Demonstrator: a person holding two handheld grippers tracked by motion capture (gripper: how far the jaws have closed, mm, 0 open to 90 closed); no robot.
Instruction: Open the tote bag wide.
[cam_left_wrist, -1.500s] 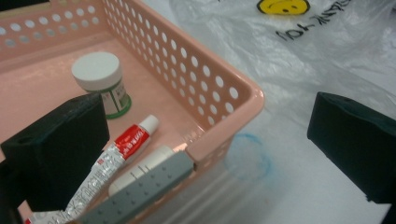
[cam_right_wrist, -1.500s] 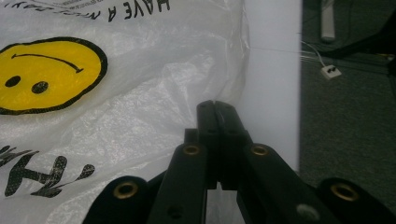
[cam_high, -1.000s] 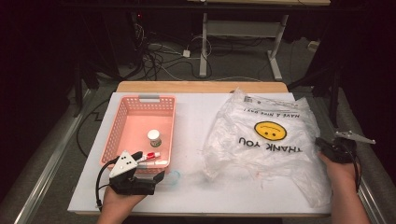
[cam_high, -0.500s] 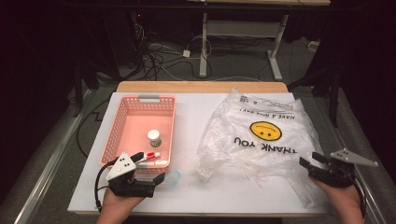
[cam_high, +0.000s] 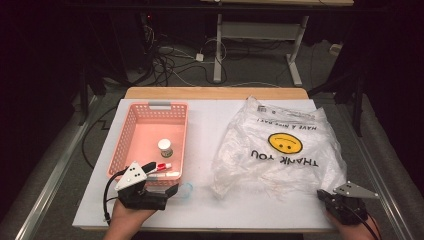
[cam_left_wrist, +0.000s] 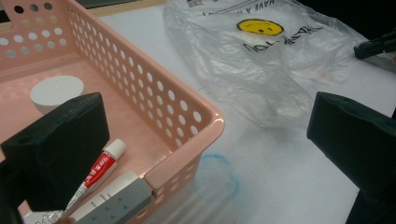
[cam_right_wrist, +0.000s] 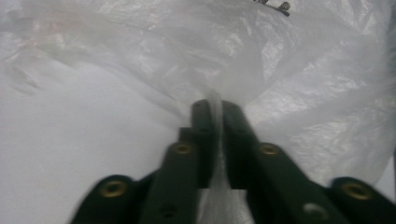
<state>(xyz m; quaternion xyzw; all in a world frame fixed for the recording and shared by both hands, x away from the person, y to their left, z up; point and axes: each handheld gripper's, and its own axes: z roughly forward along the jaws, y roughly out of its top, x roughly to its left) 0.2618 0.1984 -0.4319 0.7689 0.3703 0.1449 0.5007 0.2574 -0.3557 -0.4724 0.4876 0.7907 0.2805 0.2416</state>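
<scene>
Your right gripper (cam_high: 325, 196) sits at about 5 o'clock on the table, and its jaws have just been closing; in the right gripper view they are pinched tight on a fold of the plastic bag (cam_right_wrist: 219, 107), with the film running down between the pads. The plastic bag (cam_high: 282, 150) spreads from that corner up toward 1 o'clock, thin, clear and crinkled, printed with a yellow smiley face and dark lettering.

Your left gripper (cam_high: 167, 186) rests at about 7 o'clock, jaws spread wide with nothing between them, just at the near corner of the pink basket (cam_high: 131, 131).

The basket is rectangular plastic with round holes through its walls. Inside it stand a small jar with a white lid (cam_high: 165, 147) near the middle, and at the near end lie a red and white tube (cam_left_wrist: 100, 168) and a grey oblong piece (cam_left_wrist: 116, 200), side by side.

A faint blue ring (cam_left_wrist: 217, 177) marks the white tabletop (cam_high: 200, 145) just beside the basket's near corner.
</scene>
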